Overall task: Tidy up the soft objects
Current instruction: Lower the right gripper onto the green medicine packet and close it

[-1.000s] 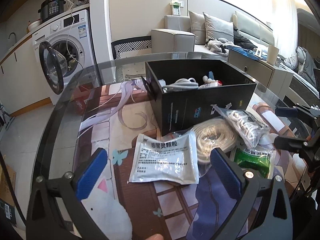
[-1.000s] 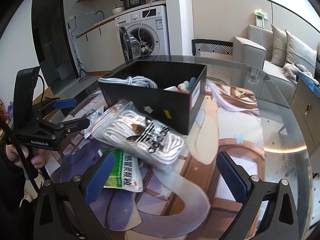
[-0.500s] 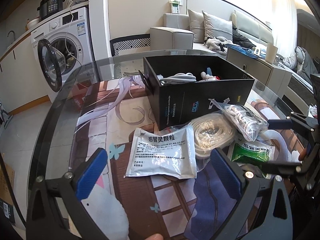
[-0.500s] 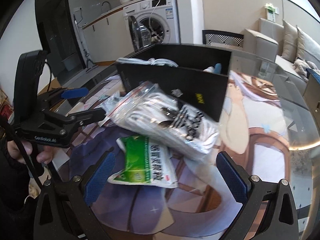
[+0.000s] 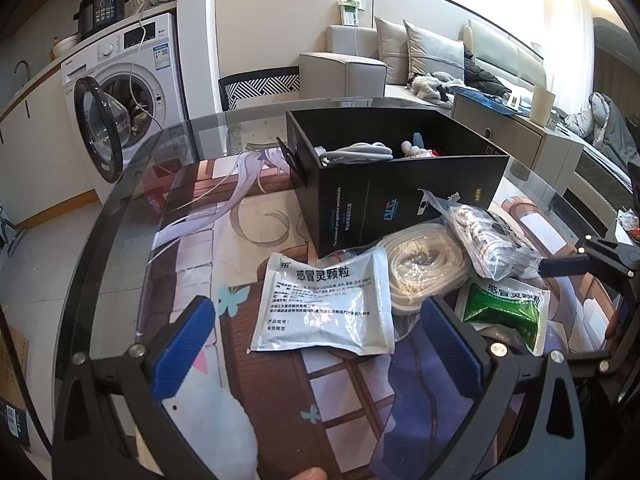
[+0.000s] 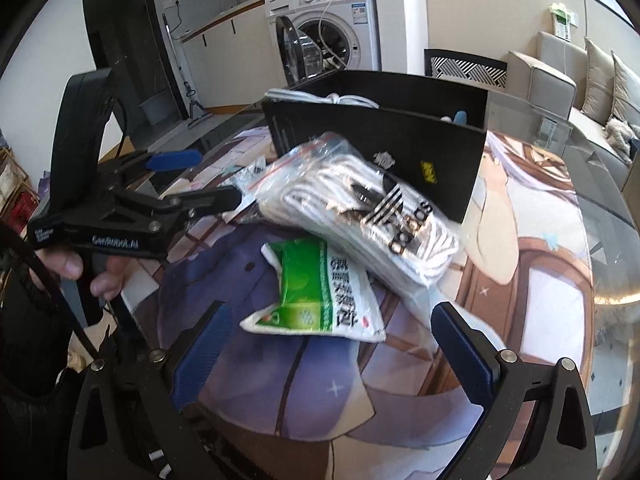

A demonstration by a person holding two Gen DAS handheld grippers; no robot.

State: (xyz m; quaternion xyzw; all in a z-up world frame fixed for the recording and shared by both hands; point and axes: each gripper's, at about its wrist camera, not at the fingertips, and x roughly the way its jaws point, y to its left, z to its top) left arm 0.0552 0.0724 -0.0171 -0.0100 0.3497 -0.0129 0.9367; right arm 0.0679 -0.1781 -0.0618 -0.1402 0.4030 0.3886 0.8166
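A black box stands on the table with cables and soft items inside; it also shows in the right wrist view. In front of it lie a white medicine pouch, a bagged white rope coil, a clear bag of white cord and a green pouch. My left gripper is open and empty just before the white pouch. My right gripper is open and empty, low over the green pouch.
A printed mat covers the round glass table. A washing machine with its door open stands at the back left. A sofa and a cabinet are behind the box.
My right gripper has moved in closer and lower toward the green pouch and the cord bag. My left gripper has drifted slightly; both stayed open.
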